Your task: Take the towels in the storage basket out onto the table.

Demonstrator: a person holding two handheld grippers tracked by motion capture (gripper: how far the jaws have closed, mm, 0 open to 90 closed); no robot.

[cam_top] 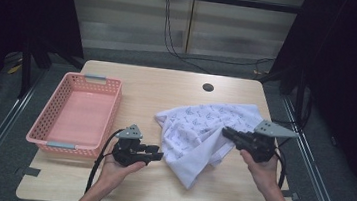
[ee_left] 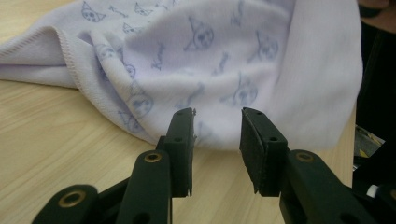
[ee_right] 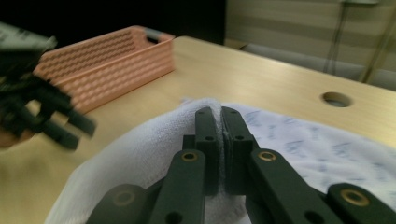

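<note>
The white printed cloth lies crumpled on the table beside the empty pink basket; right gripper pinches its fold; left gripper waits open, nothing folded or stowed yet.

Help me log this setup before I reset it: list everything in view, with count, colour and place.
Cloth: one, white with a small grey print, crumpled on the right half of the table.
Basket: one, pink, at the table's left edge.
Table: one, light wood, with a round hole near the far edge.
Cables: black, on the floor beyond the table.
Left gripper: black, jaws apart, pointing at the cloth's near edge without touching it.
Right gripper: black, jaws pinched on a fold of the cloth.
Hands: two, left hand, right hand, each holding a gripper.
</note>
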